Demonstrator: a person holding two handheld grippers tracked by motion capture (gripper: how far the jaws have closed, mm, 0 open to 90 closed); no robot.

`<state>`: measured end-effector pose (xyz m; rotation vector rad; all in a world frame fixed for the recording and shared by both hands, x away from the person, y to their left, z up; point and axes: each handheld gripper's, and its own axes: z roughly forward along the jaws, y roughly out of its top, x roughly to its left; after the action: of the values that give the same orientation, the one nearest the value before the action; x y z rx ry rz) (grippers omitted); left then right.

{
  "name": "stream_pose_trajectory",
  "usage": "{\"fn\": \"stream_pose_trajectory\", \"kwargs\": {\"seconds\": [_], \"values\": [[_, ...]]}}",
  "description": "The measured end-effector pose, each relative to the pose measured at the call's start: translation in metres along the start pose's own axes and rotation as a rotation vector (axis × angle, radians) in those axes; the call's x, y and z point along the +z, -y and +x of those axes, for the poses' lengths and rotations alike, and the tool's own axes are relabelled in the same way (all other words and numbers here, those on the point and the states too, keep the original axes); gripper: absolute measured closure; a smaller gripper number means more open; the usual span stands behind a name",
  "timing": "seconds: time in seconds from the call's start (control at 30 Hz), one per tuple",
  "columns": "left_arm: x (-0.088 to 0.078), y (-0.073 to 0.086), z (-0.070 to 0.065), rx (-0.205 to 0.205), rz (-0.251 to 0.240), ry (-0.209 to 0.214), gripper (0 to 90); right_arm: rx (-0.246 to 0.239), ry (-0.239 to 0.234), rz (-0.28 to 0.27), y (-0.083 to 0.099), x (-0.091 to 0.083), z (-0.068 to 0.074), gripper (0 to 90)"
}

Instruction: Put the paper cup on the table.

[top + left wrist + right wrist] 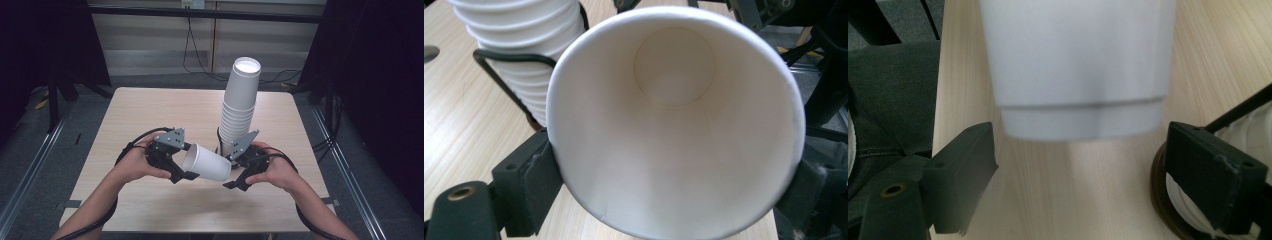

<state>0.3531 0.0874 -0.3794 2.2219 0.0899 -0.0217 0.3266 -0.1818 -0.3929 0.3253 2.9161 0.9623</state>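
The pale wooden table (pixel 150 115) carries a tall leaning stack of white paper cups (pixel 239 107) in a black wire holder (pixel 504 62). Just in front of it, a single white paper cup (pixel 207 162) lies sideways in the air between both tools. The left gripper (pixel 186 162) pinches its rim, jaws narrowed onto the thin wall. The right gripper (pixel 235 175) stands open, pads clear of the cup's base. The cup looks light and easily crushed; the stiffer rolled rim or base ring seems the safest hold.
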Motion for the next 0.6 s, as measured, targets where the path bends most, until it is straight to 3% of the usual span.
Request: {"fn": "stream_pose_trajectory", "kwargs": {"seconds": [0.5,0.6], "values": [[-0.009,0.006,0.008,-0.047,0.076,-0.064,11.8,0.064,0.033,-0.023,0.027,0.002,0.002,13.0],[-0.011,0.010,0.010,-0.081,0.085,-0.090,11.8,0.087,0.045,-0.019,0.038,0.002,0.001,12.9]]}}
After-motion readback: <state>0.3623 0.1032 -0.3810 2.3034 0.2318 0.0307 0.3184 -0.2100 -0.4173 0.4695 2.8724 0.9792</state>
